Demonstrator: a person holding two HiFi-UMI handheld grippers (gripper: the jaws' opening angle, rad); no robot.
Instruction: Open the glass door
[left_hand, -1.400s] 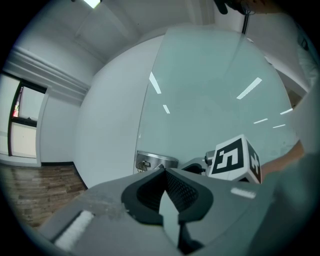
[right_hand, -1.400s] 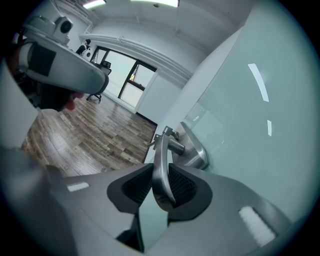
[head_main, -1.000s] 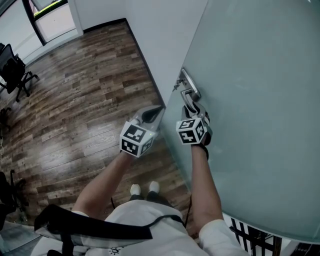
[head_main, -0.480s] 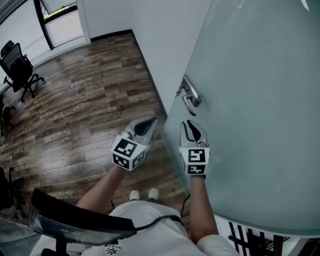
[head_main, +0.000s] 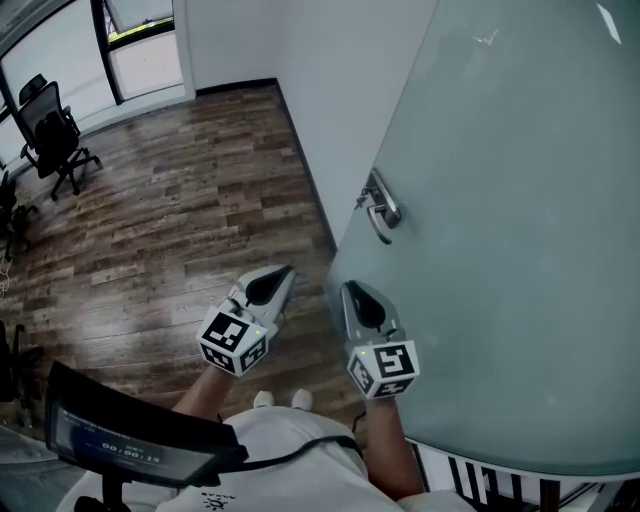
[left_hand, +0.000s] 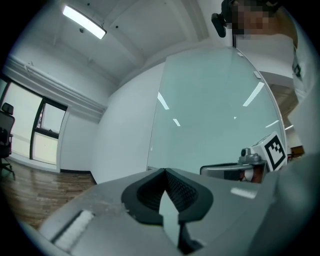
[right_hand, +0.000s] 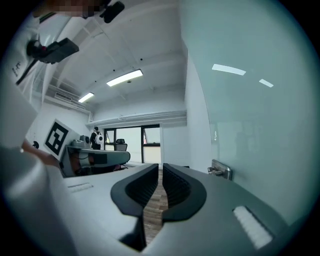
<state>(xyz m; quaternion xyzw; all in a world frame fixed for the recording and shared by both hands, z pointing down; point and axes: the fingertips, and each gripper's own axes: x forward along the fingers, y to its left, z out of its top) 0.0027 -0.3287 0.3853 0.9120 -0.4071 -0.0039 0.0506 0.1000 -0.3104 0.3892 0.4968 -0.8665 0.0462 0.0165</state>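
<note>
Two tools, one in each of the person's hands, are held level before the frosted glass door (head_main: 500, 200), and neither touches it. Left tool (head_main: 286, 270): jaws closed tip to tip and empty, over the wooden floor (head_main: 170, 230) just off the door's edge. Right tool (head_main: 349, 290): jaws have just been closing and stand almost together, with a thin slit between them and nothing in it. It lies close beside the door's face, nearer the person than the metal handle (head_main: 381, 212) and apart from it. The door fills the right side, with its handle near the edge seen against the white wall (head_main: 320, 90). An office chair (head_main: 55, 135) stands well away at the left.
</note>
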